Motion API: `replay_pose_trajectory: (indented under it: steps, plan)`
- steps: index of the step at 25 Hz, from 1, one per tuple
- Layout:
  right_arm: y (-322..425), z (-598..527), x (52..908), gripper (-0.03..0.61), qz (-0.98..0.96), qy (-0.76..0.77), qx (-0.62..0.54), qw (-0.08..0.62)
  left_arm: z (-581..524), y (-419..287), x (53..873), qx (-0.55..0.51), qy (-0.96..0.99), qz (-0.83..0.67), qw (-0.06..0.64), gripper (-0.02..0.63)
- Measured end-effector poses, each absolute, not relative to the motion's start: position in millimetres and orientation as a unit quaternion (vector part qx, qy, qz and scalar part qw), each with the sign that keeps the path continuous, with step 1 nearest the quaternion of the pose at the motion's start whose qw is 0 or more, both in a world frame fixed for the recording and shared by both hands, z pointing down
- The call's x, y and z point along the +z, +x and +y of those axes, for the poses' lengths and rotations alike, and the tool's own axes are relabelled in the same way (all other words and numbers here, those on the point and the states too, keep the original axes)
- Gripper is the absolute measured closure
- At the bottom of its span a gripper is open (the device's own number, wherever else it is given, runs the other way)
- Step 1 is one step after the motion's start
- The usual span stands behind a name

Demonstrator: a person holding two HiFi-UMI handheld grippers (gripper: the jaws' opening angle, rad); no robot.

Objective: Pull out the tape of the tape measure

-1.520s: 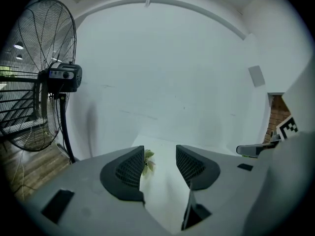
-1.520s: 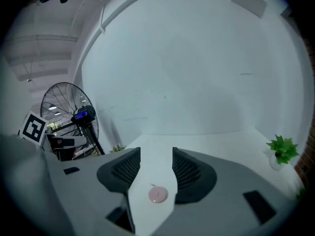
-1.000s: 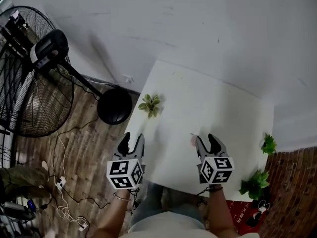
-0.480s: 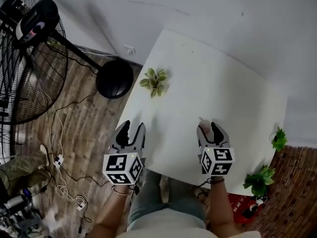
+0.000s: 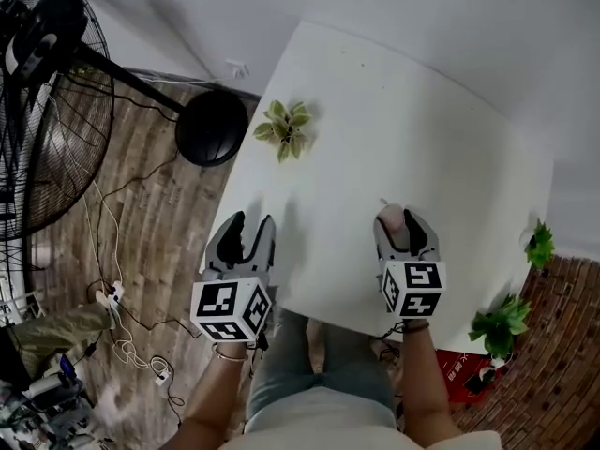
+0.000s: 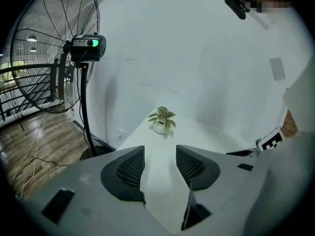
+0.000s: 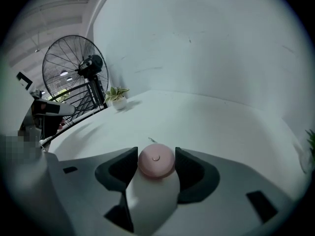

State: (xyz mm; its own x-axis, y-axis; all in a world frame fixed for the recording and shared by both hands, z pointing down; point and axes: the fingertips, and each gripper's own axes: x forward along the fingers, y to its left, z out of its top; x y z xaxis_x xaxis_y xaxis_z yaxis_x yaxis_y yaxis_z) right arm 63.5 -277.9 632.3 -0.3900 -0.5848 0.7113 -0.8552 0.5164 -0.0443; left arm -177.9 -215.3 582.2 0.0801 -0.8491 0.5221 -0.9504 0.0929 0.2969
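Currently, the right gripper (image 5: 402, 223) is clamped on the tape measure (image 5: 393, 218), a small round pink case. The right gripper view shows the case (image 7: 156, 162) seated squarely between the two dark jaw pads, both touching its sides and its flat face turned toward the camera. A small tab (image 7: 151, 139) projects from the far side of the case, just above the white table (image 5: 412, 129). No length of tape is drawn out.

Gripper and case sit over the near part of the table, toward its right half.

The left gripper (image 5: 249, 236) is level with the right one but well apart from it, at the table's left edge. In the left gripper view its jaws (image 6: 160, 163) stand apart with only bare tabletop between them. It makes no contact with the tape measure.

Other items noted:
- A small potted plant (image 5: 285, 127) stands on the table near the far left edge, well clear of both grippers.
- A pedestal fan (image 5: 42, 111) stands on the wooden floor to the left, its round black base (image 5: 213, 127) just beside the table.
- Two green plants (image 5: 538, 247) sit off the table's right side.
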Motion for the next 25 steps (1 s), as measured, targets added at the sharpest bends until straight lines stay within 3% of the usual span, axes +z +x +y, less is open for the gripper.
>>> replay_pose_trajectory:
  steps: [25]
  plan:
    - [62.9, -278.2, 636.6, 0.357, -0.8, 0.444, 0.2, 0.352, -220.0, -171.0, 577.6, 0.086, 0.668, -0.671, 0.309, 0.414]
